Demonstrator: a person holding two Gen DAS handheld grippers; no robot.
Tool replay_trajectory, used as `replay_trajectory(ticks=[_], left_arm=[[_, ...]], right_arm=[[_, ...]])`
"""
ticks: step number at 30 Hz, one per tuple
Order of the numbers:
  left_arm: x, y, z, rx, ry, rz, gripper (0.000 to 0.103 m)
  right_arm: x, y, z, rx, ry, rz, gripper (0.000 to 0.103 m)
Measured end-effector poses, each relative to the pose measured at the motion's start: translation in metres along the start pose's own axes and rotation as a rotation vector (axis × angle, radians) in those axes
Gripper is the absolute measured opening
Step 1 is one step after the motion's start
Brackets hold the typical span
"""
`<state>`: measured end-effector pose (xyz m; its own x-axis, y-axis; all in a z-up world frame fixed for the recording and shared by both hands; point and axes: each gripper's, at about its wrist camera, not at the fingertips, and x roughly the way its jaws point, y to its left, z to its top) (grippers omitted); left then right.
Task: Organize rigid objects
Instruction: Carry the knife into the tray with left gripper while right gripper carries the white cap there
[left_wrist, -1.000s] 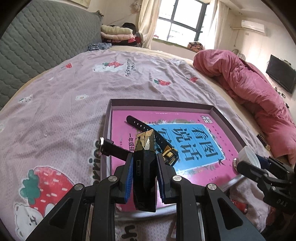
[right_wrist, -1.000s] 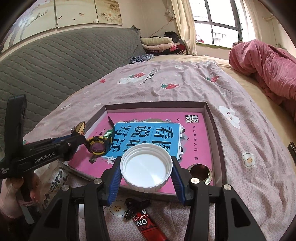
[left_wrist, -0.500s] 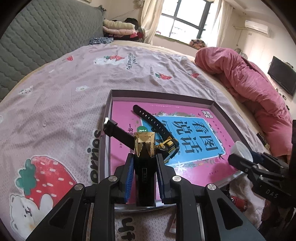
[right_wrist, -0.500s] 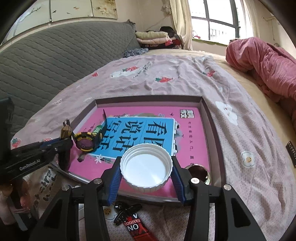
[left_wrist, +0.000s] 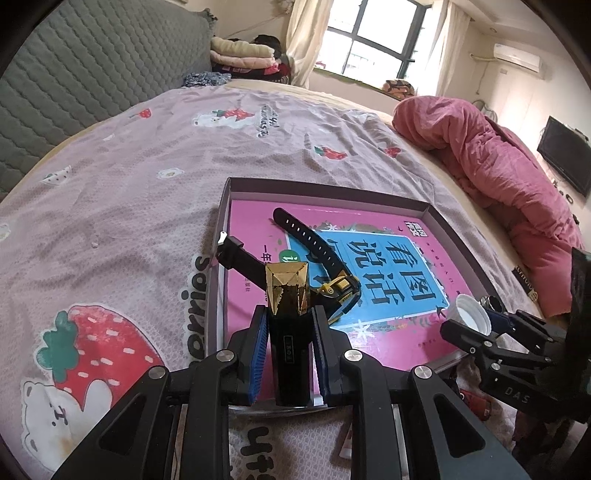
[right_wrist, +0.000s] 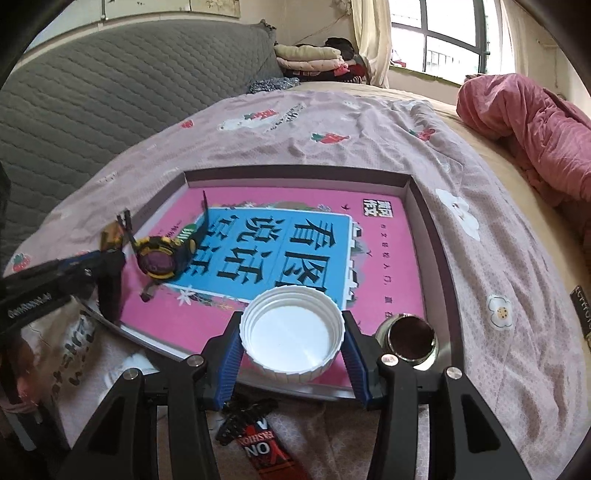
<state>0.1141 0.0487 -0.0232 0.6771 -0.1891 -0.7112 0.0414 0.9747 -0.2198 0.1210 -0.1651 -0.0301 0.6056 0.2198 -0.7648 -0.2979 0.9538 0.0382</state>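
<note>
Carrying items to the tray (right_wrist: 436, 236), both tools are loaded; the left gripper (left_wrist: 289, 334) pinches a black-and-gold bottle (left_wrist: 289, 314) at lower centre; the right gripper (right_wrist: 291, 349) clamps a white cap (right_wrist: 291, 334) over the tray's near edge; each likely needs lowering, then releasing beside the watch (right_wrist: 159, 260).

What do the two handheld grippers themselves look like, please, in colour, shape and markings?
Both are matte black with angular, cut-out finger arms fixed by round silver bolts. The left gripper and right gripper each carry ribbed blue pads on the inner finger faces. Seen from the other camera, one body reads "DAS" in pale lettering, the other "GenRobot.AI". No cables or sleeves show.
</note>
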Motion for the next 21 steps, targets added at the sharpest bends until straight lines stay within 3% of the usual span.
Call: replay_trajectory(ticks=[21], left_arm=[[0.010, 0.005, 0.002, -0.015, 0.033, 0.012, 0.025]], right_arm=[[0.002, -0.013, 0.000, 0.039, 0.036, -0.024, 0.050]])
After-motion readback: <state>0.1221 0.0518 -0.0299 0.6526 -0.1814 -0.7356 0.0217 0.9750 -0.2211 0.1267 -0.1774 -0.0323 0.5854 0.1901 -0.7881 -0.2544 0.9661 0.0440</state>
